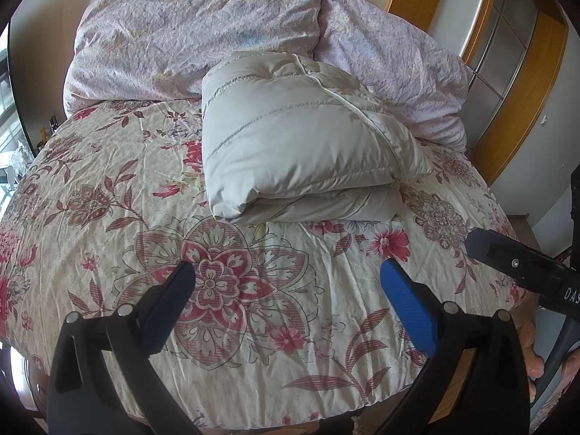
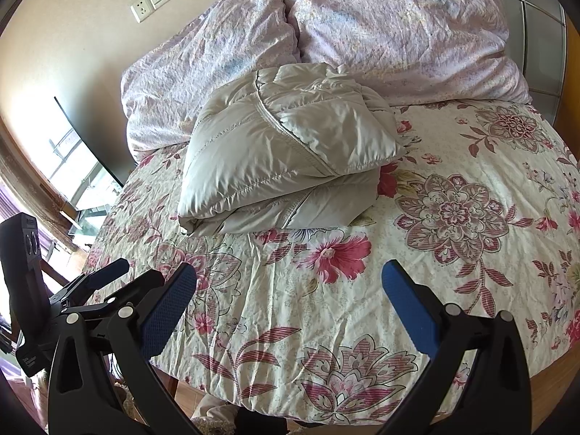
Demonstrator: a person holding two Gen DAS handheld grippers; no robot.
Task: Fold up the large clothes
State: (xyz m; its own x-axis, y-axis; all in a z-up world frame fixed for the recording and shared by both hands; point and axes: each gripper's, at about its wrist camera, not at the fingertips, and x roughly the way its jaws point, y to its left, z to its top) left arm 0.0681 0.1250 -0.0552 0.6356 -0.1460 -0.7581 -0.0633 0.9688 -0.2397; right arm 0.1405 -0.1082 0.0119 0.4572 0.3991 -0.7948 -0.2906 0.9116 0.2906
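Two open grippers [image 1: 288,275] [image 2: 289,277], one folded jacket [image 1: 297,145], two pillows [image 1: 188,32]

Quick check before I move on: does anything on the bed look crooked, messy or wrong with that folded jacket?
Nothing serious. The grey puffer jacket lies folded into a bundle on the floral bedspread, but its top layer sits skewed over the bottom one. Both claws, left and right, are open and clear of it.

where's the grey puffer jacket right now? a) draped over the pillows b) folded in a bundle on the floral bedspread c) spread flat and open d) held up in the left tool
b: the grey puffer jacket lies as a folded bundle on the floral bedspread, with both tools open and empty.
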